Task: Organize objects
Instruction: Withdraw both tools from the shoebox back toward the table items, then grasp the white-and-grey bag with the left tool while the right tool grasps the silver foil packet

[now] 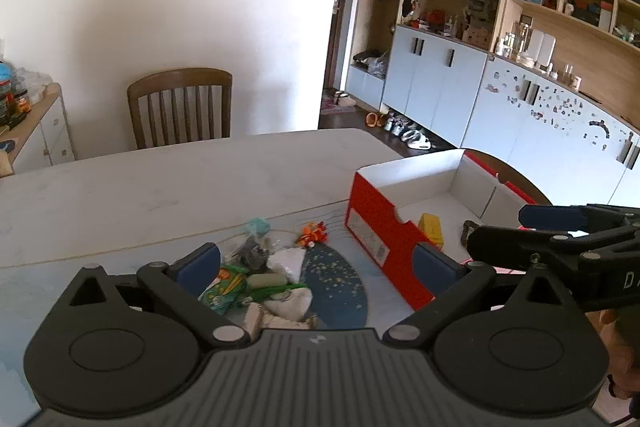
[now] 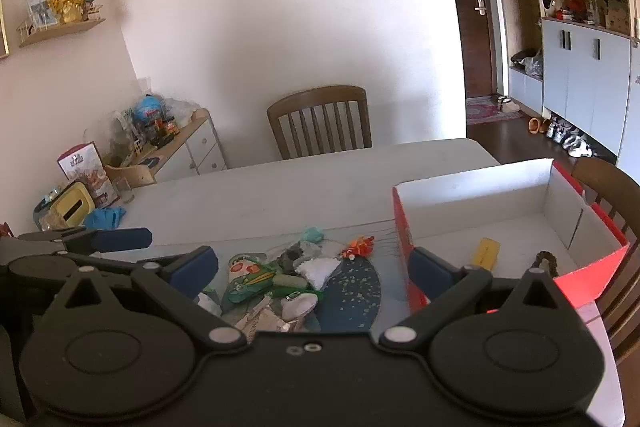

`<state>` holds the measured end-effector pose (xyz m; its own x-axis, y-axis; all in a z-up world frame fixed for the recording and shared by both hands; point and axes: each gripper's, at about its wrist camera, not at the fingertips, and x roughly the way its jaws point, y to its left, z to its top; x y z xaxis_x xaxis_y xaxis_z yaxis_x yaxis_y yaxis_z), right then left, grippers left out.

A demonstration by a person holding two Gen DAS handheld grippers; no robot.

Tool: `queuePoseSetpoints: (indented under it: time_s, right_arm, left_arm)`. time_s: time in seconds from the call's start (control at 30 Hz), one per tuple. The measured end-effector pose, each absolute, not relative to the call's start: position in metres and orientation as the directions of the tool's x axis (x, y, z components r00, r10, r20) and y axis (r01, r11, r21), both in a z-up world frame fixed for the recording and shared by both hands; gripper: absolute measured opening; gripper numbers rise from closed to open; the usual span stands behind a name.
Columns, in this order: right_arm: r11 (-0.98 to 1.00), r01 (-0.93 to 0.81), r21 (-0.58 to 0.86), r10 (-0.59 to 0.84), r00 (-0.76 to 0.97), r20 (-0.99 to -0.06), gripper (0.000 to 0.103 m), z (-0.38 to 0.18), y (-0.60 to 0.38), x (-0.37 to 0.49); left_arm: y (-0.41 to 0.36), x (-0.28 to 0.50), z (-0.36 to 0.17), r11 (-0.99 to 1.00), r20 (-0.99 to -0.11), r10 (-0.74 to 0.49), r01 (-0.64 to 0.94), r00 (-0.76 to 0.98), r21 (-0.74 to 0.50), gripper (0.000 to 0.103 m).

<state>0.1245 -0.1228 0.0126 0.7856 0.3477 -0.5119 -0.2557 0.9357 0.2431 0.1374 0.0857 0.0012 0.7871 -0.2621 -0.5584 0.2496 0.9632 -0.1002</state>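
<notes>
On table (image 2: 280, 187): pile of small items (image 2: 276, 279) beside red box (image 2: 404, 239); yellow block (image 2: 486, 252) inside. Left gripper (image 1: 318, 267), right gripper (image 2: 314, 269) both spread wide, grasping nothing

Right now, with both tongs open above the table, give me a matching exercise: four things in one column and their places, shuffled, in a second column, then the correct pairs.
Things:
1. yellow packet
2. orange toy
3. wooden chair
4. dark beaded band

Places:
A. behind the far edge of the table
B. inside the red box, near its middle
C. on the table mat, just left of the box
D. inside the box, right of the packet

Pairs: 1-B, 2-C, 3-A, 4-D
</notes>
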Motion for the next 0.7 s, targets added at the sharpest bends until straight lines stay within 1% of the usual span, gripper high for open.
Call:
queuePoseSetpoints:
  time_s: [0.23, 0.5, 0.7]
  right_arm:
    - [0.940, -0.270, 0.208, 0.341, 0.762, -0.550, 0.102, -0.003, -0.101, 0.132]
    - [0.935, -0.306, 0.177, 0.350, 0.722, -0.597, 0.102, -0.026, -0.077, 0.144]
    - [0.927, -0.338, 0.163, 0.362, 0.690, -0.626, 0.102, -0.042, -0.063, 0.154]
  left_arm:
    - [0.116, 0.139, -0.016, 0.981, -0.573, -0.191, 0.175, 0.797, -0.084, 0.103]
    - [0.154, 0.149, -0.048, 0.993, -0.634, -0.116, 0.072, 0.765, -0.095, 0.103]
    - [0.171, 0.160, -0.071, 0.998, -0.650, -0.050, 0.020, 0.759, -0.053, 0.103]
